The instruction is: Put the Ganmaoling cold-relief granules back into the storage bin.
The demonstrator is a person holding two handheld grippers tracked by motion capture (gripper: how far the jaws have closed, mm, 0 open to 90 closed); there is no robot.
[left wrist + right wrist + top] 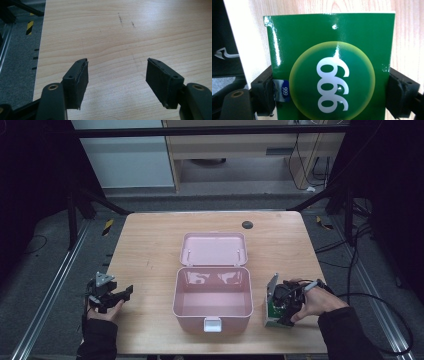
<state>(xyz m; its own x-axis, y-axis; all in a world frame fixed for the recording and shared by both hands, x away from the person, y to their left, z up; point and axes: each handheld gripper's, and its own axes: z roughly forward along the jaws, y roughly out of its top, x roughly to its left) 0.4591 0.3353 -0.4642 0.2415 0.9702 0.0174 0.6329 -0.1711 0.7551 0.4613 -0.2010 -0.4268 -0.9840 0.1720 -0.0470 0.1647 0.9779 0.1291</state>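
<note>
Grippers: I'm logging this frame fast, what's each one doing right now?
Left gripper: open, nothing between its jaws, over the bare table.
Right gripper: shut on the green box, a jaw on each side.

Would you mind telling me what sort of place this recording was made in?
Probably a lab recording station: a wooden table inside a black metal frame, cables across grey carpet, and a hand-held right gripper clasping a green box.

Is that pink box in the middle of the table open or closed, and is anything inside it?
Open and empty: the pink plastic box has its lid folded back flat, showing a bare pink floor.
</note>
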